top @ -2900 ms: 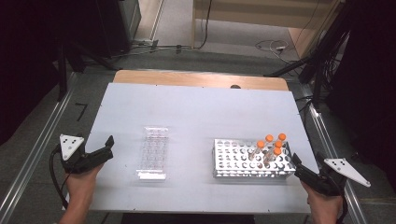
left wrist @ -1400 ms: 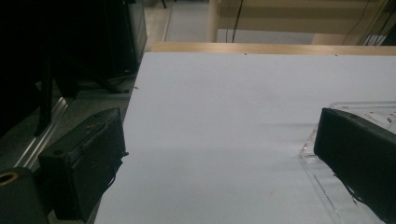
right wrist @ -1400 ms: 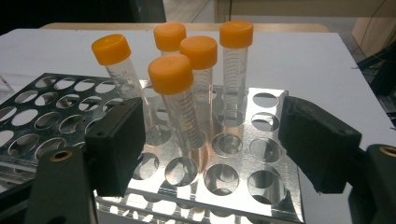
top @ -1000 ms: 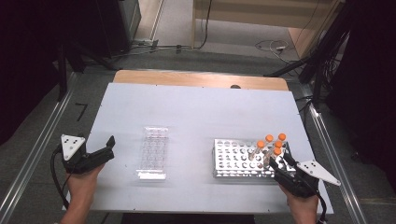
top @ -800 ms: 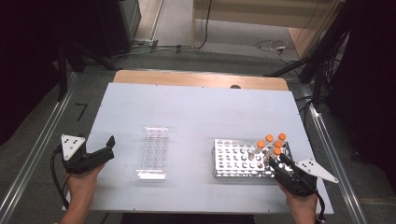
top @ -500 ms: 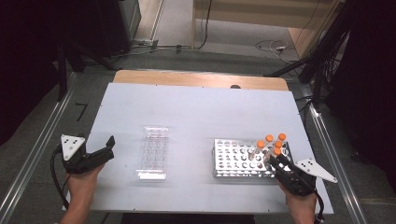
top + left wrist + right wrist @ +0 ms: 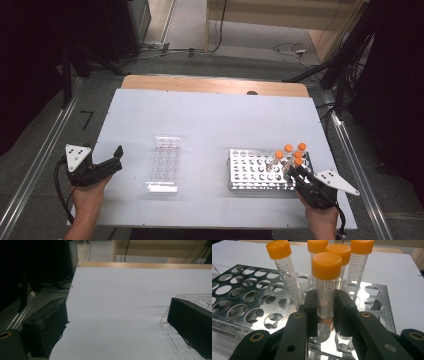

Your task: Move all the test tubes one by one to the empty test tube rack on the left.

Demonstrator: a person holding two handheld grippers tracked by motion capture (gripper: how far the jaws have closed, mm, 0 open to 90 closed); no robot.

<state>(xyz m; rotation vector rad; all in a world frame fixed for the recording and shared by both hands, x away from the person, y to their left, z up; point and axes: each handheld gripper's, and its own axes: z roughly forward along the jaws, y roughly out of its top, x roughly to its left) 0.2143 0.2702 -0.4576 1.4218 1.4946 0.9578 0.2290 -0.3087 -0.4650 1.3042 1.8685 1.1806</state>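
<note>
Closest on the right: right gripper (image 7: 325, 307), fingers (image 7: 310, 307) narrowed onto the clear body of the nearest orange-capped tube (image 7: 326, 287), one finger pressed to each side, well below the cap. Tube upright, standing in a hole at the near right corner of the metal rack (image 7: 249, 302). Seen from above at the same spot: right gripper (image 7: 298, 172) at the rack's near right corner, held by a hand (image 7: 320, 220) coming in from the bottom edge, grey three-cornered plate (image 7: 336, 181) pointing right.

Just behind the gripped tube: four more orange-capped tubes (image 7: 283, 270), all upright in neighbouring holes, clustered at the rack's right end. Remaining holes of the metal rack (image 7: 250, 170) open and unfilled.

Closest on the left: left gripper (image 7: 116, 157) low over the near left part of the surface (image 7: 215, 120), fingers (image 7: 50, 325) spread wide, nothing between them. In the left gripper view, one finger over the surface's left edge, the other overlapping the near corner of a clear plastic rack (image 7: 197, 298).

Farther in: clear plastic rack (image 7: 164, 162) lying flat left of centre, well apart from the metal rack.

Beyond both: bare pale surface, then a wooden strip (image 7: 215, 85) along the far edge.
</note>
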